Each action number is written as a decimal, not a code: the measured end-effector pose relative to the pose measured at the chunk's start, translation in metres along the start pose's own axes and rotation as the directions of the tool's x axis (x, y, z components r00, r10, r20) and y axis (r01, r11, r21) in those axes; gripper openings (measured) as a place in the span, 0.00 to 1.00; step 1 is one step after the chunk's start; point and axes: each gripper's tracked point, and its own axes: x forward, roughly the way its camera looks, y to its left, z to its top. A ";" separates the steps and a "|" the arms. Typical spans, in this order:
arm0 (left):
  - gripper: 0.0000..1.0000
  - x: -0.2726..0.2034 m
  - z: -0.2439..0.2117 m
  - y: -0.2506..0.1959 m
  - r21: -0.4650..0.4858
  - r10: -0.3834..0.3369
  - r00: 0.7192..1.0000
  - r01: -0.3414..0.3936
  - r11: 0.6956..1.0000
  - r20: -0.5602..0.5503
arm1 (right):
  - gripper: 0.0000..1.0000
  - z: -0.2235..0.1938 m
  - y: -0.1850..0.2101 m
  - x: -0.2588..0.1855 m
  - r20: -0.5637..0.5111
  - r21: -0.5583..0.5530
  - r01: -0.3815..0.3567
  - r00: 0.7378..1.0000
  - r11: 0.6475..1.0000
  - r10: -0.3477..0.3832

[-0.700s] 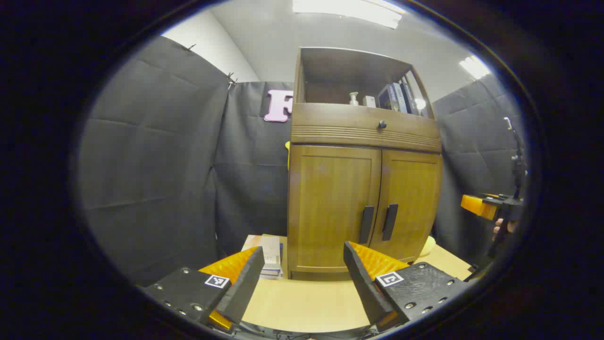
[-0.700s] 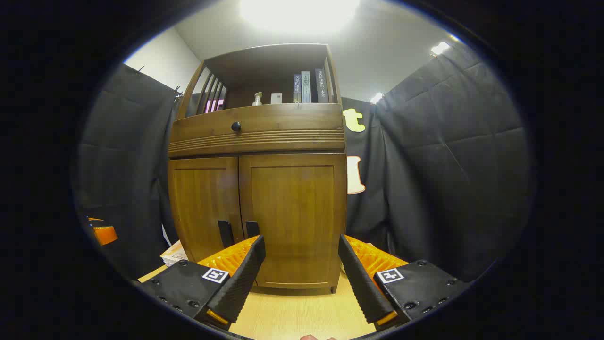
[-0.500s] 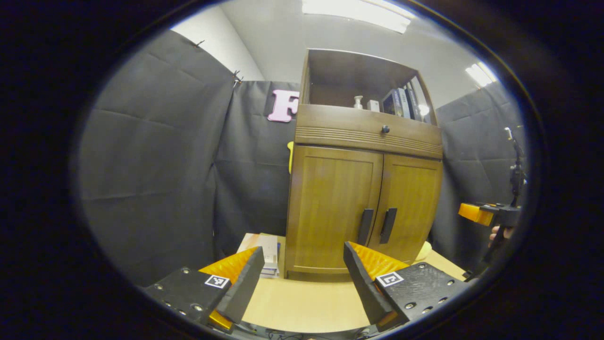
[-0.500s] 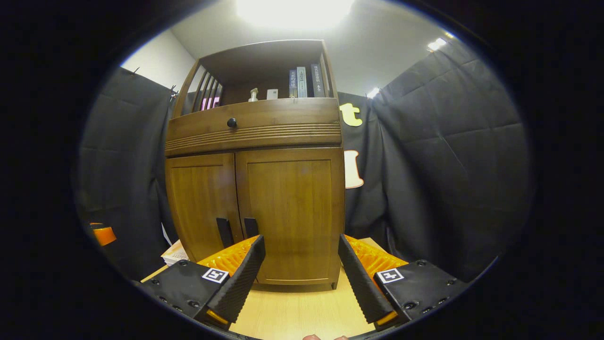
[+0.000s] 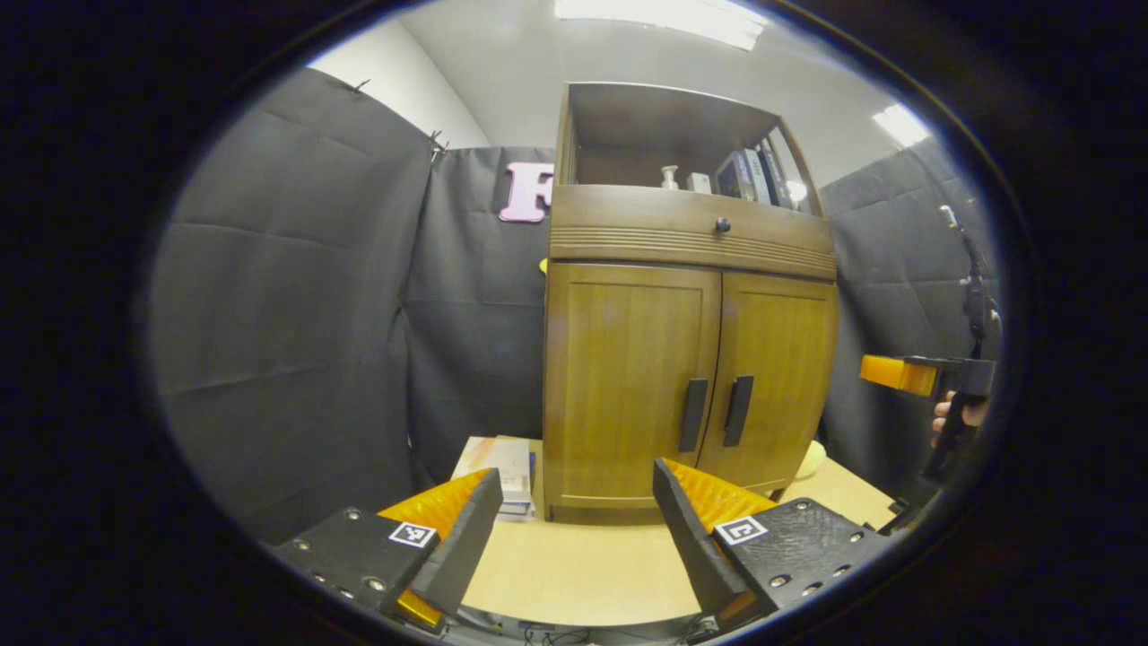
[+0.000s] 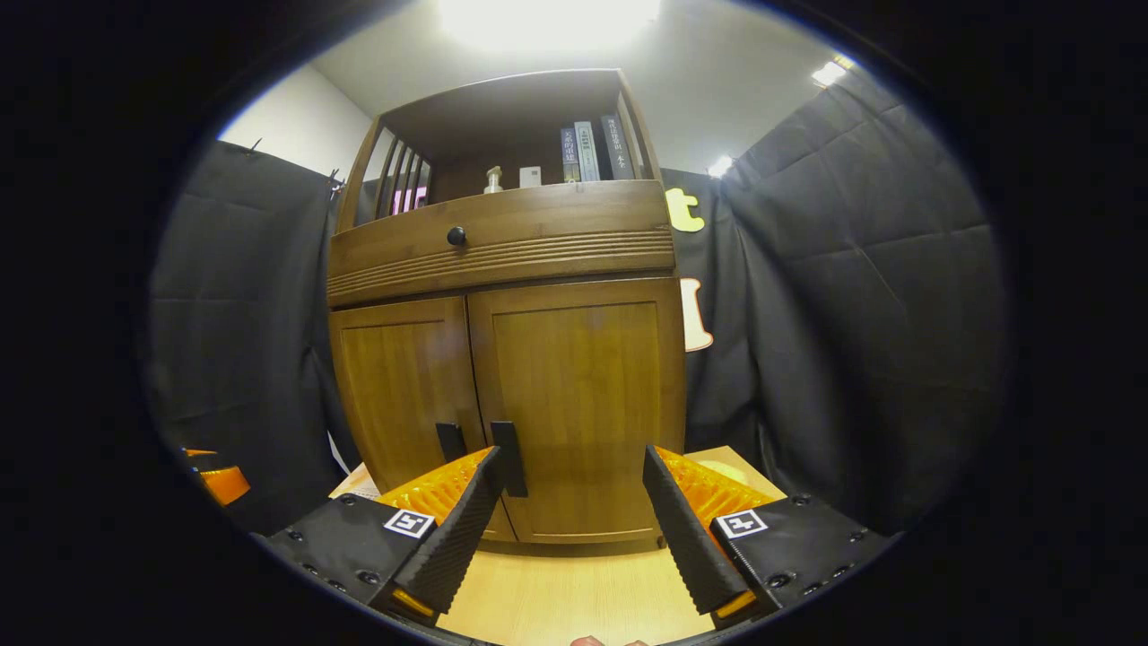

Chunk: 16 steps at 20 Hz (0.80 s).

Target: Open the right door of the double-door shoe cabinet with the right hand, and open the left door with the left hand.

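Both my tongs are spread wide with nothing between them: left gripper (image 5: 574,520) and right gripper (image 6: 569,507) hover over the light wooden table (image 5: 574,574). Past them the shoe cabinet (image 6: 511,359) stands on it, left door (image 5: 628,377) and right door (image 6: 583,404) both closed, dark handles (image 5: 715,413) side by side at the middle.

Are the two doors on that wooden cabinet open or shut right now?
Shut. Both the left door and right door lie flush with the cabinet front, their handles side by side, untouched.
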 end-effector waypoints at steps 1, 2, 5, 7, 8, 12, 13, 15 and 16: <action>0.95 -0.002 -0.001 0.001 -0.003 0.002 1.000 -0.002 1.000 0.000 | 0.97 0.001 0.001 0.002 -0.001 -0.008 -0.004 1.000 1.000 0.004; 0.95 -0.003 -0.002 0.002 -0.005 0.004 1.000 -0.004 1.000 -0.003 | 0.98 0.001 0.002 0.004 -0.002 -0.015 -0.007 1.000 1.000 0.007; 0.97 -0.003 -0.010 0.004 -0.012 0.006 1.000 -0.006 1.000 -0.014 | 0.98 0.004 0.007 0.011 0.002 -0.022 -0.016 1.000 1.000 0.016; 0.97 -0.002 -0.015 0.005 -0.016 0.016 1.000 -0.016 1.000 -0.021 | 0.98 0.006 0.012 0.016 0.003 -0.023 -0.030 1.000 0.999 0.030; 0.98 -0.002 -0.017 0.006 -0.016 0.022 0.999 -0.022 1.000 -0.025 | 0.98 0.005 0.014 0.021 0.002 -0.024 -0.036 0.999 0.999 0.036; 0.98 -0.002 -0.022 0.008 -0.025 0.053 0.998 -0.054 0.998 -0.030 | 0.98 0.006 0.029 0.044 -0.008 -0.018 -0.075 0.997 0.997 0.075; 0.98 -0.003 -0.025 0.008 -0.029 0.060 0.998 -0.061 0.998 -0.033 | 0.98 0.007 0.032 0.051 -0.007 -0.020 -0.081 0.997 0.996 0.081; 0.98 -0.002 -0.029 0.009 -0.029 0.078 0.996 -0.079 0.996 -0.039 | 0.98 0.005 0.036 0.065 -0.012 -0.019 -0.098 0.995 0.995 0.098; 0.96 -0.002 -0.029 0.009 -0.025 0.090 0.995 -0.092 0.995 -0.041 | 0.99 0.003 0.038 0.072 -0.016 -0.017 -0.106 0.994 0.994 0.106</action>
